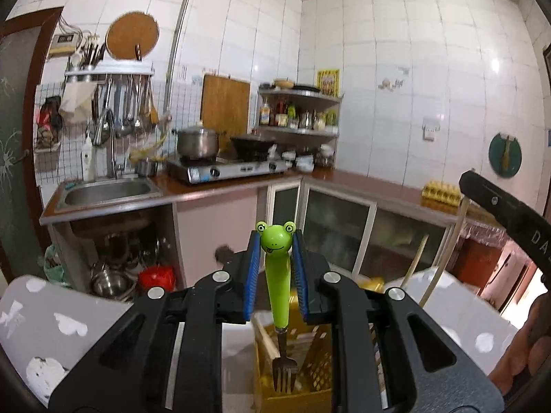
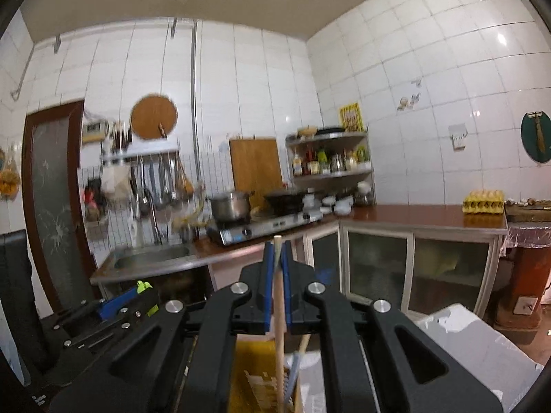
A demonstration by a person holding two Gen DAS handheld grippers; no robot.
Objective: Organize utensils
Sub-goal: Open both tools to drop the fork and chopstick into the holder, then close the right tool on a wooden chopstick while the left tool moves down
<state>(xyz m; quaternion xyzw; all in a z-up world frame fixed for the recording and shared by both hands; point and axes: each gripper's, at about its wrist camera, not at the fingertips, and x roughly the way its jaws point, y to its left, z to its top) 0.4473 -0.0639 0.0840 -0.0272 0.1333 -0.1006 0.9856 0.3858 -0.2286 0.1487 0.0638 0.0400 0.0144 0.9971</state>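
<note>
A fork with a green frog-head handle (image 1: pixel 276 275) hangs tines down between the blue pads of my left gripper (image 1: pixel 276 241), which is shut on the handle. The tines (image 1: pixel 284 373) sit over a yellow slatted basket (image 1: pixel 318 375). My right gripper (image 2: pixel 276 246) is shut on a pale wooden chopstick (image 2: pixel 278 309) that runs down into the same yellow basket (image 2: pixel 246 375). A bluish utensil (image 2: pixel 294 366) leans in that basket. The left gripper (image 2: pixel 118 304) shows low on the left in the right wrist view. The right gripper (image 1: pixel 506 210) shows at the right edge in the left wrist view.
The basket stands on a white table with worn patches (image 1: pixel 62 323). Beyond are a brown counter (image 1: pixel 361 186) with a steel sink (image 1: pixel 106 192), a gas stove with pot and wok (image 1: pixel 224 168), a corner spice shelf (image 1: pixel 299 117) and a yellow egg tray (image 2: pixel 484 201).
</note>
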